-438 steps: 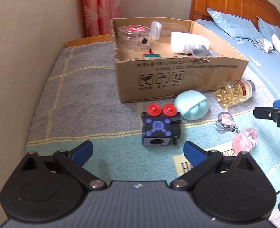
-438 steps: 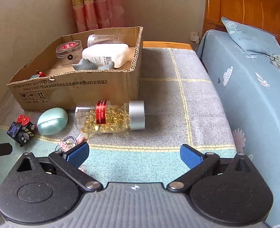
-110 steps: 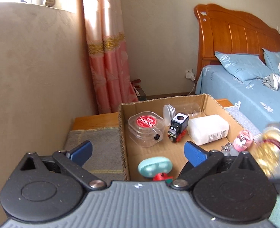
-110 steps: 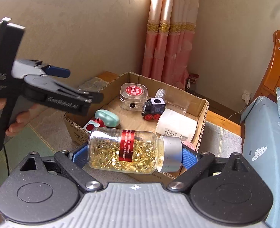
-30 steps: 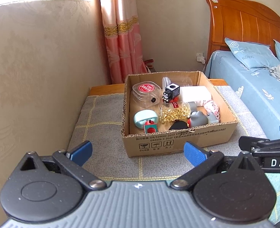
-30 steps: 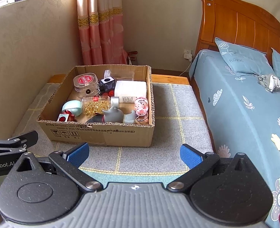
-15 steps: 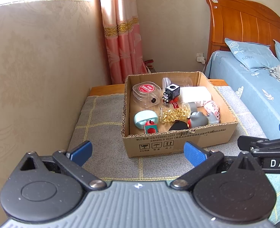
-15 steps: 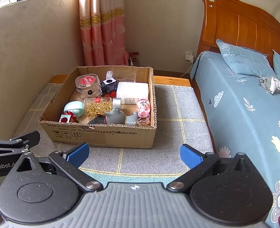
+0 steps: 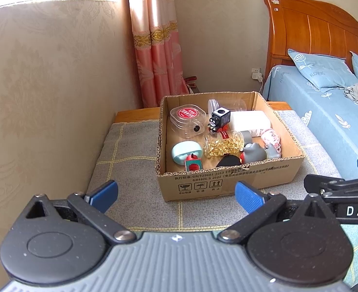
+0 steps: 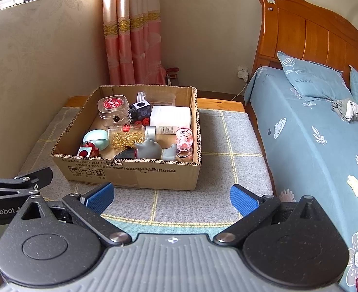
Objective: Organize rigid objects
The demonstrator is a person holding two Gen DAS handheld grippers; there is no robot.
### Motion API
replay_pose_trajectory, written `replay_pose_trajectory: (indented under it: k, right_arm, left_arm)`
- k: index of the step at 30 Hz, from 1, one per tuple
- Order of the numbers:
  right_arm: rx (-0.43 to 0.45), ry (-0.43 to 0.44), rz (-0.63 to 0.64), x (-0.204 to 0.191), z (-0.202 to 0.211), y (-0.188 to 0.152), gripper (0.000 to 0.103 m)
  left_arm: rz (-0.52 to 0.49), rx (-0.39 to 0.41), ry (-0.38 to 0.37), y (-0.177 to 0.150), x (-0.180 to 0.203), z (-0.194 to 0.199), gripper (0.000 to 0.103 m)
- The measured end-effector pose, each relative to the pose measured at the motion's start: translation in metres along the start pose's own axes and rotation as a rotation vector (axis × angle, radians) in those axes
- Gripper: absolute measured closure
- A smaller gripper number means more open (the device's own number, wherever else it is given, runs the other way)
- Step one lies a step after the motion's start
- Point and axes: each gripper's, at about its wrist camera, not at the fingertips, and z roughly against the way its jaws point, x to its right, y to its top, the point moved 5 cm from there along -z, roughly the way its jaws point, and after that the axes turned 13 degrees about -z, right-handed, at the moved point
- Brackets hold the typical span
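With every small object gathered in the cardboard box (image 10: 135,172) at frame centre, left gripper (image 9: 176,194) and right gripper (image 10: 171,196) hang empty, jaws apart; nudging the box risks rolling the capsule bottle (image 10: 127,135).

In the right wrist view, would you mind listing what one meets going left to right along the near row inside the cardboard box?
red cube toy → mint green case → capsule bottle → grey figurine → pink keychain
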Motion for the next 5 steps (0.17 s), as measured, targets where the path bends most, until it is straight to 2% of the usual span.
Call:
replay_pose_trajectory:
  k: [5]
  right_arm:
    - [0.000, 0.000, 0.000, 0.0000, 0.0001, -0.0001, 0.000]
  left_arm:
    - [0.002, -0.001, -0.001, -0.0003, -0.0006, 0.0003, 0.001]
